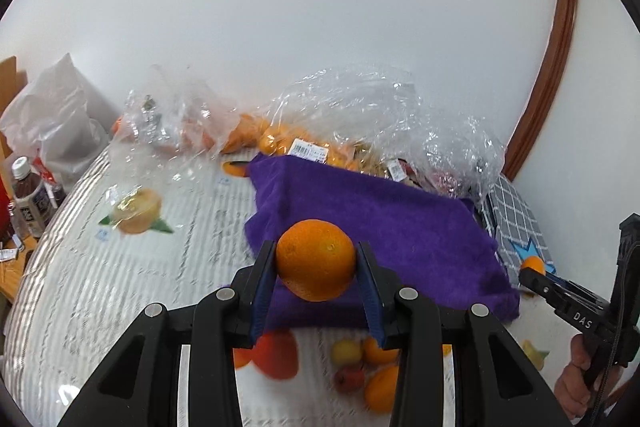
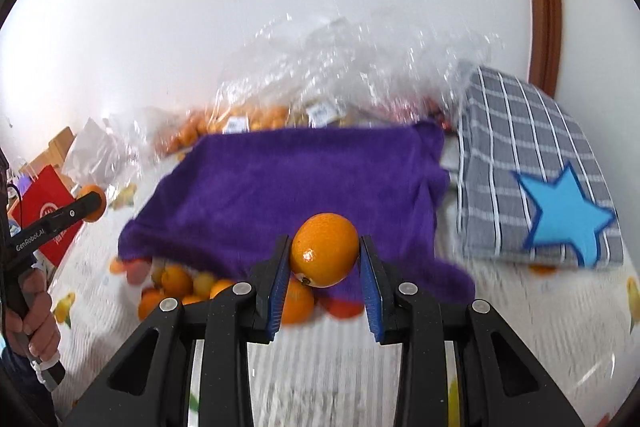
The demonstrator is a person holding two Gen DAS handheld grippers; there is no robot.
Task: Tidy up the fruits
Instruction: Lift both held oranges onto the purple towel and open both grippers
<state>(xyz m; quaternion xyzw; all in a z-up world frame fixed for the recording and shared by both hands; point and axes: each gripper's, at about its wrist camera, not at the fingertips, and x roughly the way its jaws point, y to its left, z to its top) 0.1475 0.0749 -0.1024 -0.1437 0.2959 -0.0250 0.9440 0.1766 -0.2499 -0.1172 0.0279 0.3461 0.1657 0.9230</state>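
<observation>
left claw (image 1: 316,263) grips 1 orange (image 1: 316,259) above the purple towel (image 1: 380,223); right claw (image 2: 325,259) pinches its own orange (image 2: 325,250) there too. firm, round, smooth-skinned, likely to roll, so best squeezed across the middle. only the right view shows the star cushion (image 2: 532,163) whole.

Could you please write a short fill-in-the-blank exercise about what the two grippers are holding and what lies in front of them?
1. The left gripper is shut on an ____.
2. The towel spread on the table ahead of both grippers is ____ in colour.
3. The right gripper holds an orange of its own, so both grippers are ____.
4. The grey checked cloth bears a blue ____.

Missing words: orange; purple; shut; star
</observation>
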